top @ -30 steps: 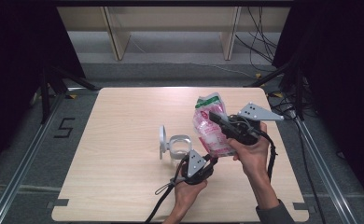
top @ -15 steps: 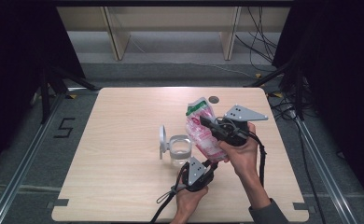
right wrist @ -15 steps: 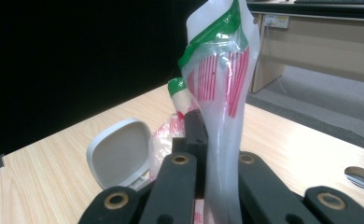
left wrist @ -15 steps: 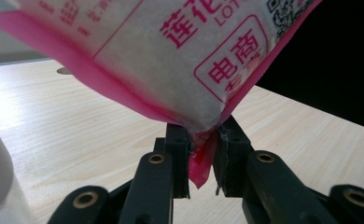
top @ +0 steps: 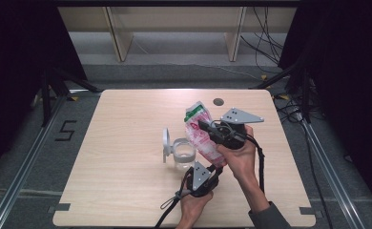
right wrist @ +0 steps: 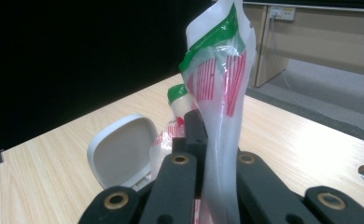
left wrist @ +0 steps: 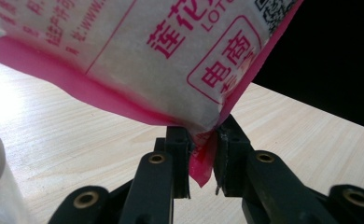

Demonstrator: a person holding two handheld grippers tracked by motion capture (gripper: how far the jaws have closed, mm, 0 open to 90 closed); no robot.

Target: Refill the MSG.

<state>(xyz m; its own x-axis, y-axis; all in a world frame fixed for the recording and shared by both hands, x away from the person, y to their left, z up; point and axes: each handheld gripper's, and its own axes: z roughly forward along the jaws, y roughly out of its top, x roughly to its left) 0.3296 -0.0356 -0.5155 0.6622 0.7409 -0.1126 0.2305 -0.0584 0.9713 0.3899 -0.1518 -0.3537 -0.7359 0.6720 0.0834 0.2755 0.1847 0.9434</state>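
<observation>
I've got the bag (top: 202,136) up off the table (top: 127,124), hanging between my two grippers a little right of centre, nearer the front edge than the back. My right gripper (top: 211,129) has its jaws pressed tight on the thin plastic near the top, just under the green-striped mouth (right wrist: 213,39), which looks open and crumpled. My left gripper (left wrist: 202,156) pinches the pink bottom corner seam, jaws close together with only the film between them.

The clear container (top: 183,153) stands just left of the bag's lower end, its white lid (top: 166,143) flipped up on the far side. I judge I'm partway: lid open, bag lifted and tilted, mouth pointing up and away toward the back edge. I can't see anything poured into the container yet, so tipping the mouth over it and emptying is what's left.

Writing: red Chinese characters on the white panel, "莲花" with "LOT…" cut off beneath, "电商" in a rounded red box, a line starting "www.", and a corner of a QR code. Smaller print is too blurred to read.
</observation>
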